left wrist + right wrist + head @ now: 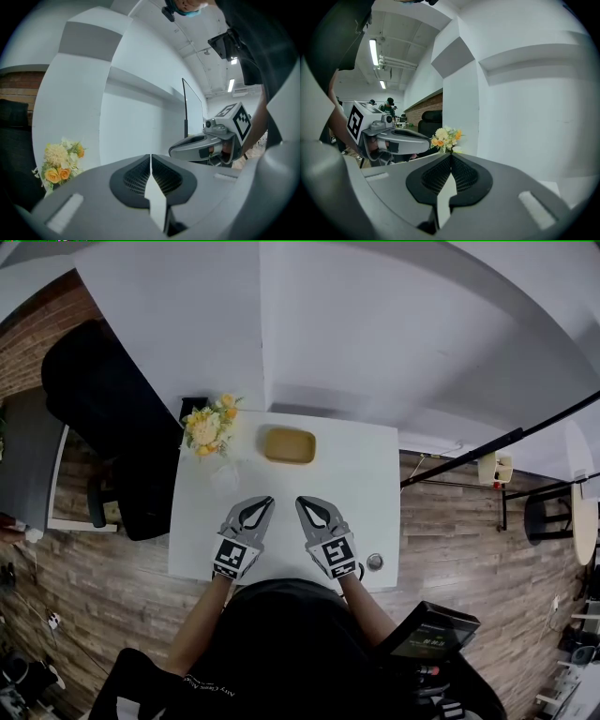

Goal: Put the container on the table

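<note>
1. The tan container (288,445) is sitting on the white table (366,484), in the upper middle of the head view. It is just right of a bunch of yellow flowers (210,427) and well apart from both grippers.
2. The left gripper (262,505) is hanging over the near part of the table, at lower centre of the head view. Its tongs are pressing flat together with nothing between them.
3. The right gripper (307,506) is hanging just beside it, a little to the right. Its tongs are likewise meeting along their length and holding nothing.
4. Judging by this layout, the placing step is looking finished, or the task is not under way, since the container is resting on the table and neither gripper is carrying anything.
5. If the container needs handling again, the next move is calling for one pair of tongs to spread wide and reach up-frame. The container's shallow, broad shape suggests taking it by a rim.
6. Neither gripper view is showing the container, because each gripper's own body is blocking the table top.
7. Whether the container is holding anything is too small to tell.
8. A pale see-through thing (225,476) below the flowers and a small round thing (375,562) at the table's lower right corner are hard to make out.
9. The person's body is covering the table's near edge.
</note>
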A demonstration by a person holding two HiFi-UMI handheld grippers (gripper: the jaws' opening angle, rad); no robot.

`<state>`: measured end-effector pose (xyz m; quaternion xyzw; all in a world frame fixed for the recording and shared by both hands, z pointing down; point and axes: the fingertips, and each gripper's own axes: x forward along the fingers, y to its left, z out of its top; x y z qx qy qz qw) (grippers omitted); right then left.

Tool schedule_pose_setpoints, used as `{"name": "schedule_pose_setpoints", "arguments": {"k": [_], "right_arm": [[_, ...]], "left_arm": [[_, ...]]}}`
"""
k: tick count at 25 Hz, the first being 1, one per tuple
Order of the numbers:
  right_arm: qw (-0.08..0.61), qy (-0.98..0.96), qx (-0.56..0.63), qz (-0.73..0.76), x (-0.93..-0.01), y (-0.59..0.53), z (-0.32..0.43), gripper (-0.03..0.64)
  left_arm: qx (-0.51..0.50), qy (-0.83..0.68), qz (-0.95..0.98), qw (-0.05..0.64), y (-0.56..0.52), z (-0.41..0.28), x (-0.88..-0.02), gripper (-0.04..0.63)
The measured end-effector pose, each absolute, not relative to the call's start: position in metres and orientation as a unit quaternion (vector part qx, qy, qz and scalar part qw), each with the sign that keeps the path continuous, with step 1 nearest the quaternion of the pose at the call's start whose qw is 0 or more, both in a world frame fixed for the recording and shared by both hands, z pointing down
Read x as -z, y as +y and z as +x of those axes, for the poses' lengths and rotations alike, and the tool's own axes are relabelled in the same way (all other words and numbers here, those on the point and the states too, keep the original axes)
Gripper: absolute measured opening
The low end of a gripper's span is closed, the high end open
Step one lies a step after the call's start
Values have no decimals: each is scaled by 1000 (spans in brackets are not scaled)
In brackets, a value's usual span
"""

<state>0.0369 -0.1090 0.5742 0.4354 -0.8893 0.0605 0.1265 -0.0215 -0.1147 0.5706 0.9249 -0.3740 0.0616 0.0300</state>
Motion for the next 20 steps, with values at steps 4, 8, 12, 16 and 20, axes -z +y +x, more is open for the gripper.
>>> {"name": "schedule_pose_setpoints", "arguments": {"k": [4,8,12,16,20], "right_arm": [[126,-888,-63,438,-576,-110,39,12],[126,-889,-64,436,-576,-110,38,12],[125,-890,-66,434,-575,-110,37,12],[130,-890,-66,432,-577,-110,36,11],[146,-891,-61,425,-580,-108,34,9]], "left_arm": [[-66,-374,924,36,-115,-23,-576,11],[-65,-375,924,34,-116,-23,-574,11],[-66,-376,924,33,-115,-23,-574,11],[-66,-376,923,36,-115,-24,-575,11],[-68,-377,923,40,-113,-24,-579,11]]}}
